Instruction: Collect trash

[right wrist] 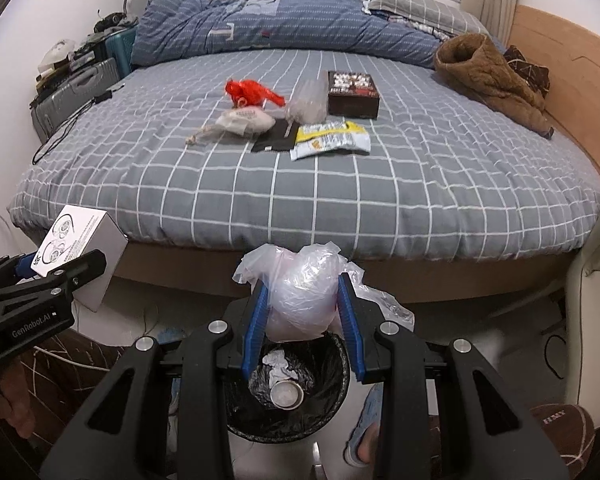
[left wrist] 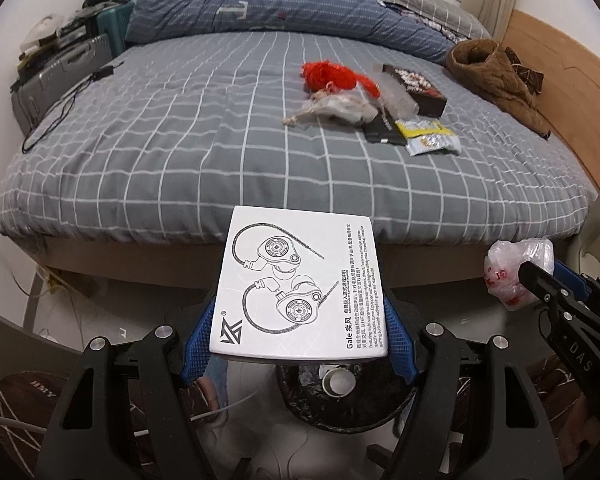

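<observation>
Left hand-held gripper (left wrist: 300,320) clamps a white earphone box (left wrist: 300,284); right hand-held gripper (right wrist: 304,320) clamps a plastic bag (right wrist: 304,300) above the bin (right wrist: 332,412).

The bin (right wrist: 288,392) stands before the bed (right wrist: 340,200), under the held bag (right wrist: 300,304), box (right wrist: 80,248) to its left.

Behind the white earphone box (left wrist: 300,280), most of the trash bin (left wrist: 340,408) is hidden. Print on the yellow wrapper (right wrist: 332,140) beyond the bin is too small to read.
</observation>
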### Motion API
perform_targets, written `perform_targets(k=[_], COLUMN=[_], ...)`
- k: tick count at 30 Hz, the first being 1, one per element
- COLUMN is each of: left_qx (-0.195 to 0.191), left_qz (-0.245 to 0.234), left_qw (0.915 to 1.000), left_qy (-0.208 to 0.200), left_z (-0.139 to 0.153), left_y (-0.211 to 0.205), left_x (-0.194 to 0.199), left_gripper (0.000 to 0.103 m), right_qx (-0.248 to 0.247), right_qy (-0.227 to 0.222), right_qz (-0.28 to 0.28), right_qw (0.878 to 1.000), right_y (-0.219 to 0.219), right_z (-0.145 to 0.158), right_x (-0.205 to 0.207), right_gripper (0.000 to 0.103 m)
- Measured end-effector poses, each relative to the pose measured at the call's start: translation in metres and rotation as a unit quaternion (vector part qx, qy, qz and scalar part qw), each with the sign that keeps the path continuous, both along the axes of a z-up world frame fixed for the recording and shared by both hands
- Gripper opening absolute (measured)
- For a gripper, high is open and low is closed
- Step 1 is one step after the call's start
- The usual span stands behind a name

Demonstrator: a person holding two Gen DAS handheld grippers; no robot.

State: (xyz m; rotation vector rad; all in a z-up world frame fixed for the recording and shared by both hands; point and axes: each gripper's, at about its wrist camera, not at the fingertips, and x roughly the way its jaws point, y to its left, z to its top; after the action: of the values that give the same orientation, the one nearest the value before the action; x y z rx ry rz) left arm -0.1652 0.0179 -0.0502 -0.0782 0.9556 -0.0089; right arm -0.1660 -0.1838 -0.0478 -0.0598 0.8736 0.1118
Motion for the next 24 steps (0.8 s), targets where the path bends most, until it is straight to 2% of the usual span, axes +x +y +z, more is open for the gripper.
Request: perform_targets(k=[17, 24], left_qx=[0.003, 0.004], left_qz=[-0.011, -0.008], left_qw=[0.9984, 0.9968], left_qy=[0.055, 0.079], left_z=[-0.076, -0.107], left_y=[0.001, 0.002], left_x=[0.030, 0.038], left_gripper=[0.069, 0.069], right_qx=[0.002, -0.004], right_qy=[0.075, 0.119], right_qz=[0.014, 0.028], right_qw=[0.997, 0.992], right_y=[0.009, 0.021], right_z=[-0.086, -0.126], right_x=[0.031, 0.044], right_gripper=[0.033, 0.033])
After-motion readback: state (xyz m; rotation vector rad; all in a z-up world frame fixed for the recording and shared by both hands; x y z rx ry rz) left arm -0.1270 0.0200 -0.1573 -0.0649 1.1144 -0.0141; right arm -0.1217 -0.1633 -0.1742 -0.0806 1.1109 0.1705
